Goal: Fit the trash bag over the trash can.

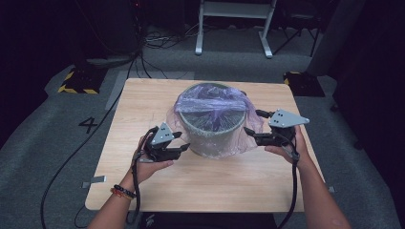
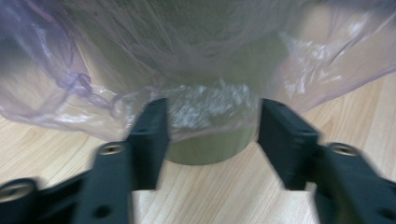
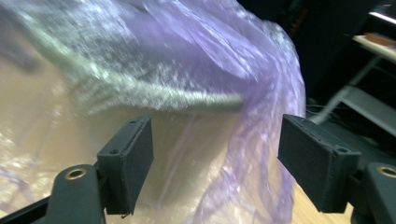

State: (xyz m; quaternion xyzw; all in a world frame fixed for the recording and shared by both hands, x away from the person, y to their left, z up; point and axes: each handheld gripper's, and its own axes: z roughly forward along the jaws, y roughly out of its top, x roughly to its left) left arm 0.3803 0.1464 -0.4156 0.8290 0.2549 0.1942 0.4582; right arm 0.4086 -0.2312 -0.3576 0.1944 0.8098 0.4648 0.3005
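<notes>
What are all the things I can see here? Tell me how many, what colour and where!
bin: one, grey-green, middle of the table
bag: one, see-through purple, lining the bin and hanging over its outside
table: one, light wood, on the grey floor
number 4: one, black, on the floor left of the table
frame: one, white, on the floor behind the table
left gripper: one, black with a grey plate, at the bin's left side, jaws apart with bag between them
right gripper: one, black with a grey plate, at the bin's right side, jaws open by the bag
</notes>
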